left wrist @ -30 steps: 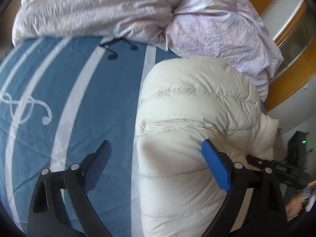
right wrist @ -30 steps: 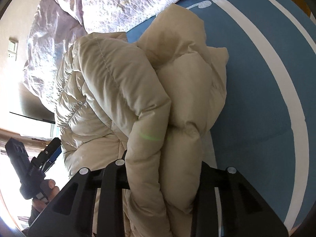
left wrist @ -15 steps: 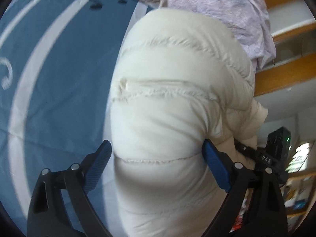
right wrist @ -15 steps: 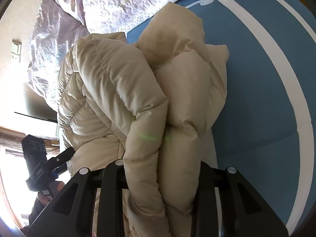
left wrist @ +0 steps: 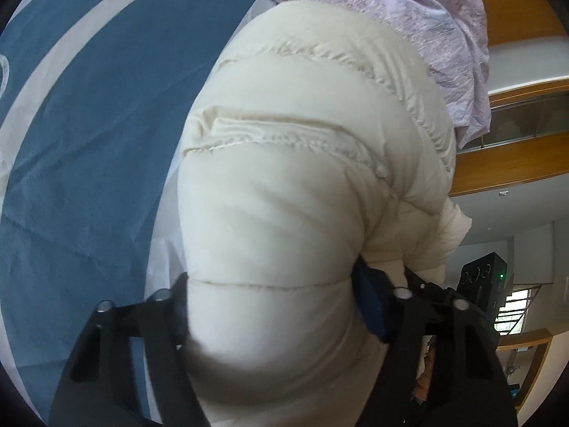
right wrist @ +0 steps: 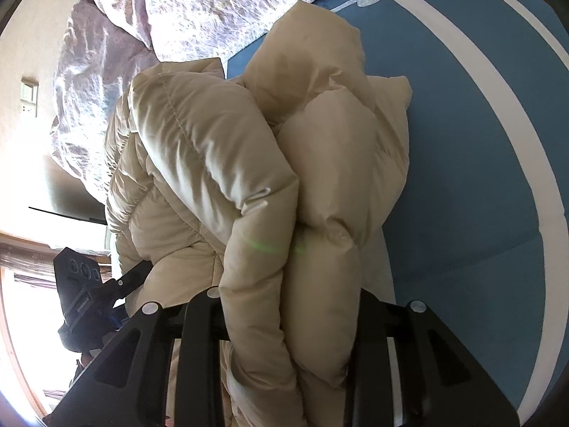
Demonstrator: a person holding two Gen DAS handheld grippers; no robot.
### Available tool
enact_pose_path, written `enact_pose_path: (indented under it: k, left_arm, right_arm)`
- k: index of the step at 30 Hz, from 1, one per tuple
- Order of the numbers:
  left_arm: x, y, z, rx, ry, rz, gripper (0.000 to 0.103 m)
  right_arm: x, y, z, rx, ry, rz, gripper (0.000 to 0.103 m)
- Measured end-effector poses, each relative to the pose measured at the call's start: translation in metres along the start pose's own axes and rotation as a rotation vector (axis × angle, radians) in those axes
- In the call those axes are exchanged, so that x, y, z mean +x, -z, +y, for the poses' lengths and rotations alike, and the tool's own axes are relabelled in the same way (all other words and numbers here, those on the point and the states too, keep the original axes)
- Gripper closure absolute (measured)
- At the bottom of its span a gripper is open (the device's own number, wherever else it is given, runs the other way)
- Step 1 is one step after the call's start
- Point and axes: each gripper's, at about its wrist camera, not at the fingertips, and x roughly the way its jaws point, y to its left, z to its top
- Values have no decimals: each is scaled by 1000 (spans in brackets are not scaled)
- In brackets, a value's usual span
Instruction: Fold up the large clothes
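A cream puffer jacket [left wrist: 302, 185] lies bunched and folded on the blue bed sheet; it also fills the right wrist view [right wrist: 249, 185]. My left gripper [left wrist: 274, 306] is closed in on a thick bulge of the jacket, both fingers pressing into its sides. My right gripper [right wrist: 288, 323] is shut on a doubled-up fold of the jacket, the padding squeezed between its fingers. The left gripper body shows in the right wrist view [right wrist: 89, 284], against the jacket's far side.
The blue sheet with white stripes [left wrist: 89, 124] covers the bed [right wrist: 480, 178]. A crumpled lilac duvet [left wrist: 426, 17] is piled at the far edge, also in the right wrist view [right wrist: 199, 7]. A wooden headboard [left wrist: 515, 163] stands behind it.
My left gripper has moved forward onto the jacket and its jaws have closed from wide open onto the bulge. My right gripper has kept its hold, almost still.
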Motion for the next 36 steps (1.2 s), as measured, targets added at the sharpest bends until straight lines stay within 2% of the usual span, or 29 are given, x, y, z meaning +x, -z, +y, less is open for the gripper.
enact_pose_path:
  k: [4,9,18,28,36]
  left_arm:
    - [-8,-6,-9,33,21,-33,59]
    - [-21,-14,-14,63,33,-62,68]
    - [-54,-25,8,70,52,-113,71]
    - [-105,-70,28,81,69,-196,71]
    - [-129,-104,46,77,54,-248,71]
  right_arm:
    - [-2,0,8,-20,2,-14,74]
    - [-2,-3,17,-25,-16,-29,77]
    - [2,-19,43,-46,-57,-41,79]
    - [16,-41,105,-115,-104,-62,79]
    - [36,-60,144,-175,-108,-43,79]
